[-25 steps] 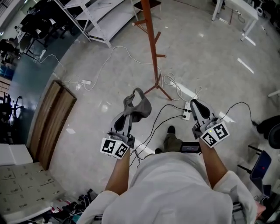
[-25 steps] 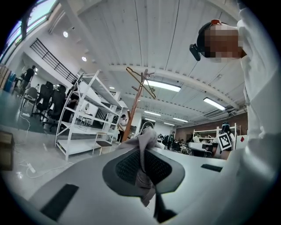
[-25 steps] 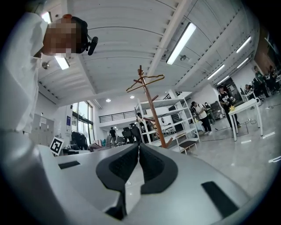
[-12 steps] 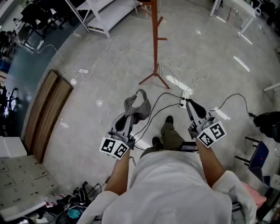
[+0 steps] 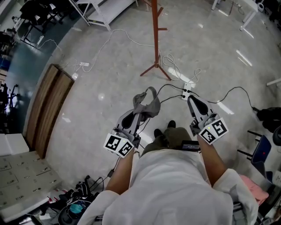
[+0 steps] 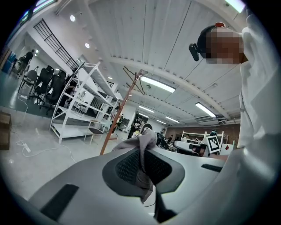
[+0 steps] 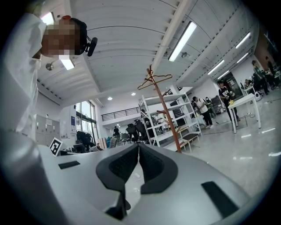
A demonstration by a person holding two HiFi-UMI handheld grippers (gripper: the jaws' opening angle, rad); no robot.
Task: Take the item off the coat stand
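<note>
The red-brown coat stand (image 5: pixel 155 35) rises from the floor ahead, a few steps from me; it also shows in the left gripper view (image 6: pixel 119 115) and the right gripper view (image 7: pixel 166 115), with a wire hanger (image 7: pixel 153 81) at its top. My left gripper (image 5: pixel 139 113) is shut on a grey cloth item (image 5: pixel 147 102), which hangs in a bunch beyond the tips, off the stand. The cloth (image 6: pixel 143 151) is pinched between the dark pads. My right gripper (image 5: pixel 192 99) is held level beside it, shut with nothing in it (image 7: pixel 138 147).
White shelving racks (image 5: pixel 103 11) stand at the far left. A wooden board (image 5: pixel 48 110) lies on the floor to the left. A power strip (image 5: pixel 186 92) and cables trail near the stand's feet. A white table (image 5: pixel 246 13) is far right, clutter (image 5: pixel 74 197) lower left.
The stand's base has slid up the view and sits farther off. Both grippers have shifted slightly right, the grey cloth still in the left one.
</note>
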